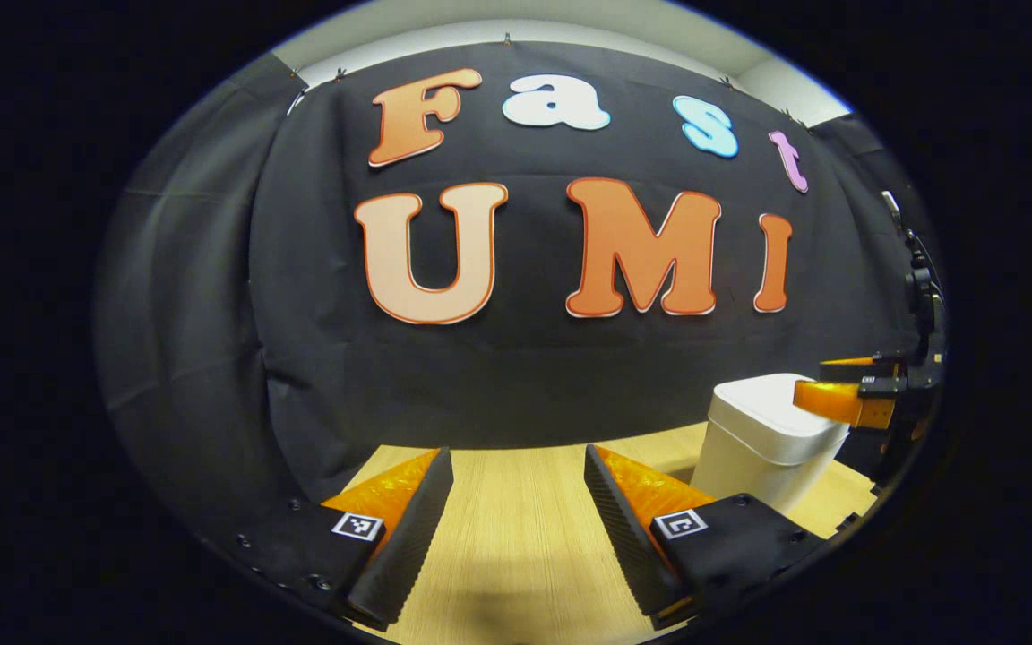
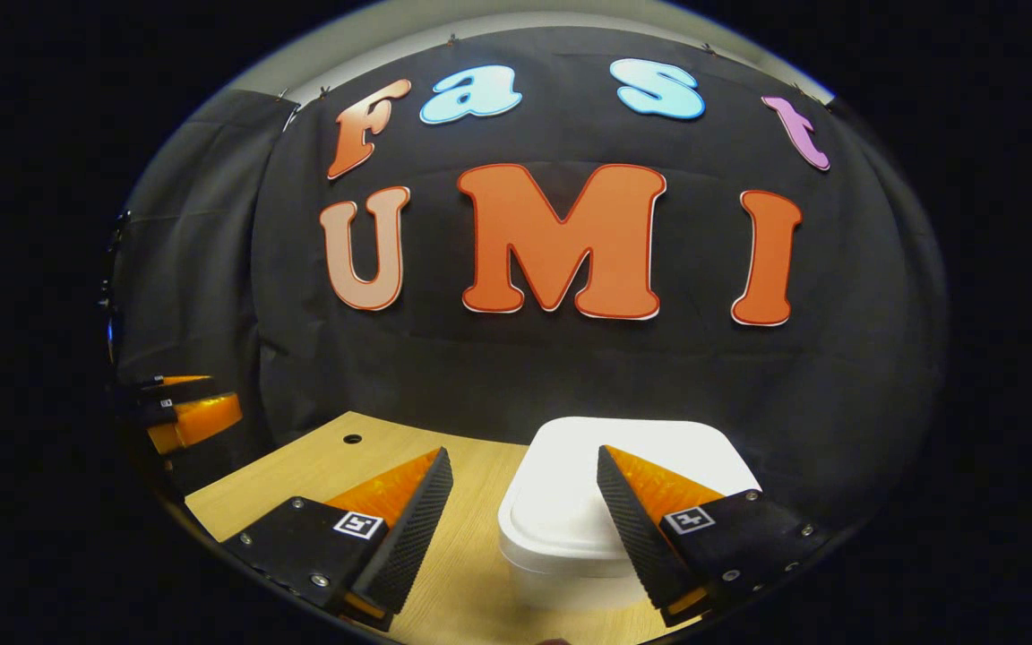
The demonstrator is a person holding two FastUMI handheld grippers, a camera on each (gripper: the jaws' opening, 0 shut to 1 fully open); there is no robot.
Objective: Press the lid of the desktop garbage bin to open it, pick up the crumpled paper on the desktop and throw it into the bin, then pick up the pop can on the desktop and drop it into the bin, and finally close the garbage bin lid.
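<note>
Two grippers are in play, and the right gripper is the one nearer the bin: in the right gripper view the white bin sits just below and ahead of my fingers, its closed lid partly behind the right-hand finger, the jaws standing wide apart with nothing between them. In the left gripper view the same gripper hangs just over the far edge of the bin, which lies off to the right on the tabletop. My left gripper also has its fingers spread and empty, over bare wood, well apart from the bin. I judge the lid press as the step in hand, a short downward move for the right side. I cannot locate the paper or the can from here.
</note>
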